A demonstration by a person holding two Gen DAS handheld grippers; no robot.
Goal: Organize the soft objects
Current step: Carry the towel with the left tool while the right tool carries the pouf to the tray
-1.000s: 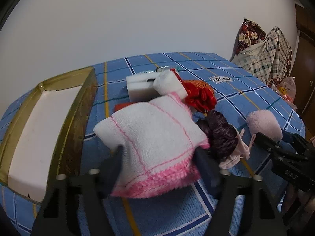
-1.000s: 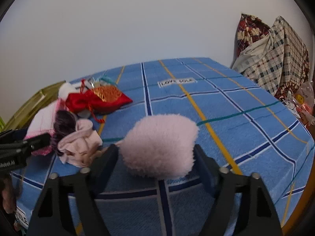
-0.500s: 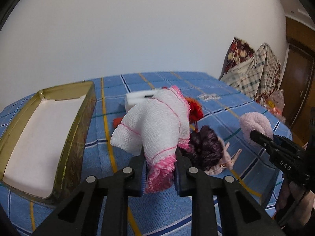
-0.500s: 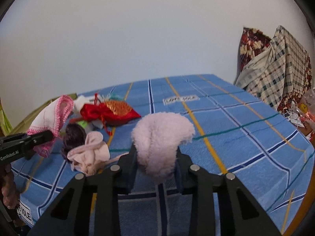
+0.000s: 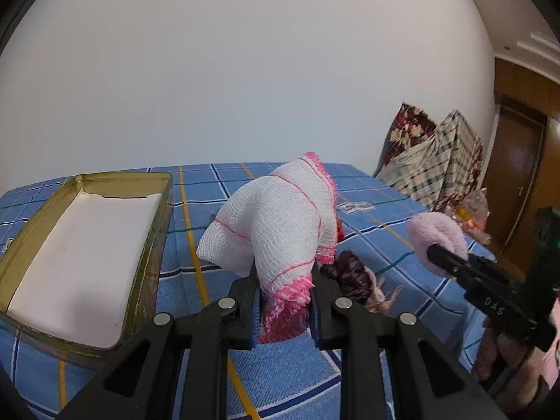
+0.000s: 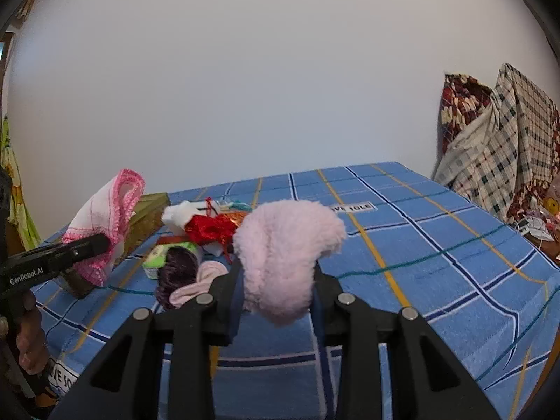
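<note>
My left gripper (image 5: 284, 288) squeezes a white cloth with pink edges (image 5: 276, 224). The jaws are clenched on its lower end, and the rest of the cloth puffs up above them, off the blue checked surface (image 5: 196, 238). To the left of it sits an open gold tin (image 5: 159, 231) with a white bottom.

My right gripper (image 6: 276, 288) squeezes a fluffy pink ball (image 6: 283, 248). Its jaws are clenched on the ball, which bulges out over the top of them and is lifted off the surface.

Between my two grippers a small pile lies on the surface. I see a dark purple fuzzy thing (image 6: 175, 273) touching a pale pink cloth (image 6: 199, 281). Behind them are a red pouch (image 6: 210, 229), a green and white packet (image 6: 162, 259) and a white block (image 6: 180, 215).

Far off on the right are checked cloth bundles (image 6: 504, 154). A hand (image 6: 31, 339) holds the left gripper's handle.
</note>
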